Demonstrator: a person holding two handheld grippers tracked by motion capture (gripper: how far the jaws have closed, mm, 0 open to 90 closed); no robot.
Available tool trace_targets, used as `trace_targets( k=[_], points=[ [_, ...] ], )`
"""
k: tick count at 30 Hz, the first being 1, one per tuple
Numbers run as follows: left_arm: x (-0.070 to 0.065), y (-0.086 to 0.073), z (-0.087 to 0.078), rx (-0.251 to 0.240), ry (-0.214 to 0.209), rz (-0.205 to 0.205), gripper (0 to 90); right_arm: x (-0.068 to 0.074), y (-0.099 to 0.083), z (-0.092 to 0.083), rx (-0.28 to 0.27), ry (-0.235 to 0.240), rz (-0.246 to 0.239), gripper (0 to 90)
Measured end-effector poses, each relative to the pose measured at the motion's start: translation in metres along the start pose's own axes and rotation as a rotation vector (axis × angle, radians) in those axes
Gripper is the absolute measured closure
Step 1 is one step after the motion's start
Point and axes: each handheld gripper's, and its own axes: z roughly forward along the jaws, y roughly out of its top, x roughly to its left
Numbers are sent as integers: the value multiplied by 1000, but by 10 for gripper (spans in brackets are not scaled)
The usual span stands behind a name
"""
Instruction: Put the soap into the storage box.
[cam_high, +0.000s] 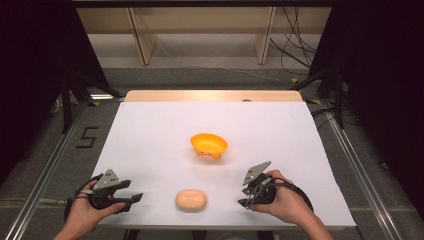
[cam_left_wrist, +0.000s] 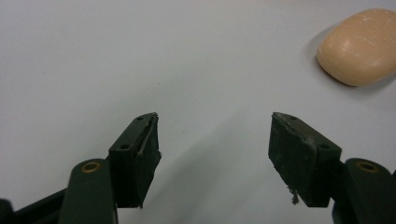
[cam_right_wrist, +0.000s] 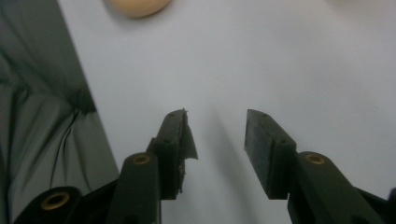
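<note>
Two grippers are in our hands over the white tabletop (cam_high: 150, 135), one near each front corner. The left gripper (cam_high: 131, 201) sits near the front left corner with its jaws pointing along the front edge toward the middle; in the left gripper view (cam_left_wrist: 212, 154) we see these jaws spread wide, with bare tabletop between them and nothing pinched. The right gripper (cam_high: 246, 195) sits toward the front right corner, tilted down at the surface; in the right gripper view (cam_right_wrist: 217, 149) its jaws stand partly apart, narrower than the left pair, again with bare tabletop in the gap and nothing gripped. A peach-coloured oval bar of soap (cam_high: 191, 200) lies flat close to the front edge, roughly midway between the two grippers and apart from both. In the left gripper view we find the soap (cam_left_wrist: 359, 45) ahead of and beside the jaws; in the right gripper view a part of it (cam_right_wrist: 137, 7) shows at the top border. An orange bowl (cam_high: 209, 145) stands upright near the centre of the tabletop, behind the soap and well apart from it. Beyond the left edge, a mark shaped like the digit 5 (cam_high: 88, 137) lies on the floor.
</note>
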Motion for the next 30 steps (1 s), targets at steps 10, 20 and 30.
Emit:
trace_targets(
  k=[10, 20, 30],
  points=[
    [-1, -1, 1, 9, -6, -13, 328, 14, 30, 1, 161, -1, -170, 392],
    [3, 0, 0, 39, -4, 35, 327, 17, 51, 10, 297, -30, -213, 428],
    [1, -1, 2, 28, 0, 11, 325, 20, 66, 19, 311, -15, -274, 409]
  ],
)
